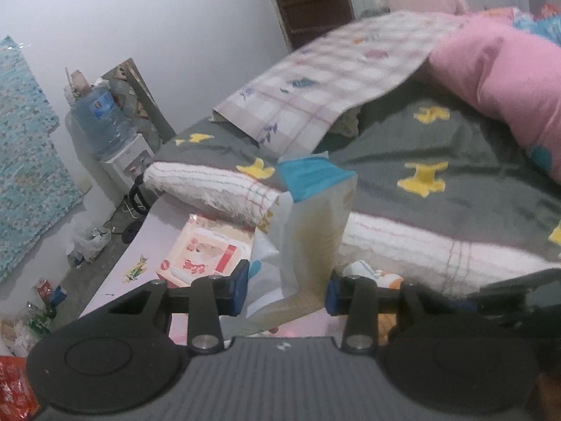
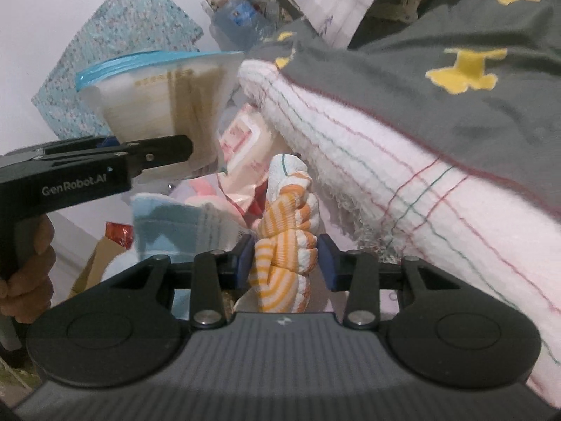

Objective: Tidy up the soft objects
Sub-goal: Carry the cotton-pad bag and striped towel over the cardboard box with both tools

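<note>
The left gripper [image 1: 285, 289] grips a zip bag [image 1: 308, 231] near its bottom; the blue pads press its sides. The bag stands roughly upright, long axis running up and away from the gripper, its blue zip strip at the far, upper end. In the right wrist view the same bag [image 2: 164, 94] hangs above the left gripper [image 2: 175, 151], mouth up and spread wide, tilted a little.

The right gripper [image 2: 284, 261] is clamped on a knotted sock [image 2: 285, 242], orange-and-white striped. The sock's long axis points straight ahead along the fingers, its white end with blue marks farthest out. The sock is low in front of the gripper, beside a folded white towel [image 2: 403, 189] with thin coloured lines. A grey blanket [image 2: 420, 80] with yellow shapes lies on top of that towel.

A hand [image 2: 24, 270] holds the left gripper's handle. Behind, a water jug [image 1: 100, 119] sits on a dispenser by the wall.
</note>
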The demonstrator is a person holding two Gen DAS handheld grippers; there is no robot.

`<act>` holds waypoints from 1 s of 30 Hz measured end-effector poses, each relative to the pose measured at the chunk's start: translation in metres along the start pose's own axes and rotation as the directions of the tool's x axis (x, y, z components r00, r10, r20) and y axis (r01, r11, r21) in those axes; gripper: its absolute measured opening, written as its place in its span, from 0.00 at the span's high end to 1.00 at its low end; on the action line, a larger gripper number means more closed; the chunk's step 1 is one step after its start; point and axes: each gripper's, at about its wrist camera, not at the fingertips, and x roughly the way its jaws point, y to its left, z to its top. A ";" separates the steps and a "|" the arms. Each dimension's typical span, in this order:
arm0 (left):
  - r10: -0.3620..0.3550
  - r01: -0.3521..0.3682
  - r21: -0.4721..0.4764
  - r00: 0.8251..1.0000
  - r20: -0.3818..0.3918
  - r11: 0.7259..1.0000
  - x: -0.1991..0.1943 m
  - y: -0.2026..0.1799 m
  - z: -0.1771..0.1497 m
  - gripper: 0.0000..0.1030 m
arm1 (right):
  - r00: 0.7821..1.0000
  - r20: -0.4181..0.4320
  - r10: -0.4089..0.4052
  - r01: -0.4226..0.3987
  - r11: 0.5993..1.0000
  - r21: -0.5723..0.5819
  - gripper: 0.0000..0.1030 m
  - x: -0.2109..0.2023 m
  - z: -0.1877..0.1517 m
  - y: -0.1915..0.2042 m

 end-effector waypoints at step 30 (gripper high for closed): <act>0.230 -0.219 -0.616 0.971 -0.064 0.757 -0.232 0.174 -0.139 0.60 | 0.930 -0.050 0.364 -0.367 0.919 -0.141 0.63 -0.087 -0.018 0.158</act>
